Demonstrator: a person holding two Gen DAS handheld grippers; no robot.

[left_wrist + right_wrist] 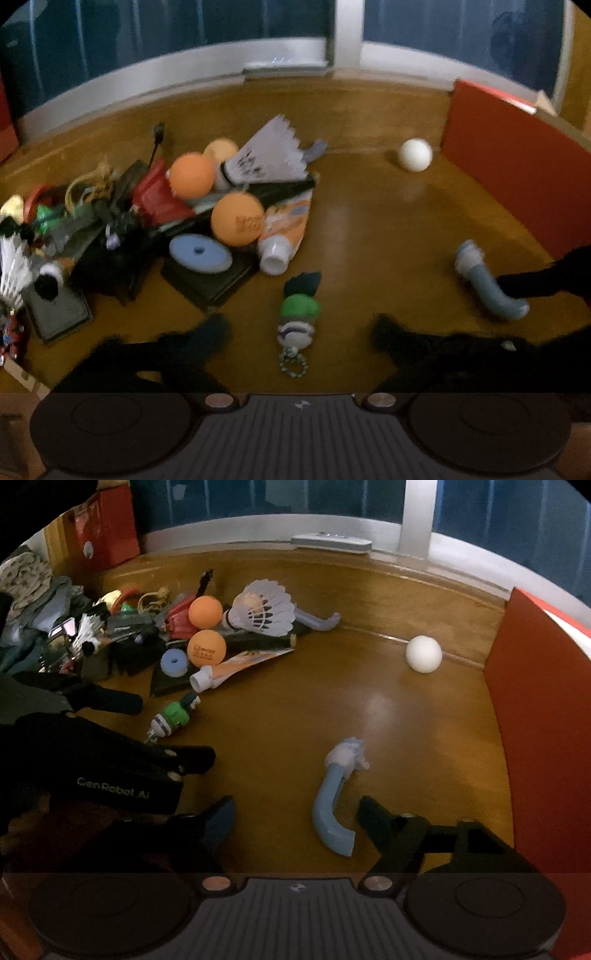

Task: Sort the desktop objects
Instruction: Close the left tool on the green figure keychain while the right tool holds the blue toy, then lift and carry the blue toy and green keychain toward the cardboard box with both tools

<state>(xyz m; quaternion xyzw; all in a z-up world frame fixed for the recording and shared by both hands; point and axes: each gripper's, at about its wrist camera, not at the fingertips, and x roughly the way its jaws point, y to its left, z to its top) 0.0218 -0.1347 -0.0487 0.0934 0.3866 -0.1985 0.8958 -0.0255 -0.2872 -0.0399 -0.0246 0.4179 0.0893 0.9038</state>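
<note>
A pile of small objects lies on the wooden desk: orange balls (237,219) (206,647), a white shuttlecock (267,155) (266,608), an orange tube (282,236) (236,666) and a blue disc (200,253) (174,662). A green toy figure (298,317) (173,716) lies between the open fingers of my left gripper (299,334) (173,731). A blue curved brush (334,805) (487,282) lies between the open fingers of my right gripper (295,812). A white ball (415,154) (423,653) sits apart at the back right.
A red box wall (517,173) (535,716) stands along the right side. A window sill (258,62) runs along the back, with a white remote (330,542) on it. Clothes (33,587) and dark cases (207,280) crowd the left.
</note>
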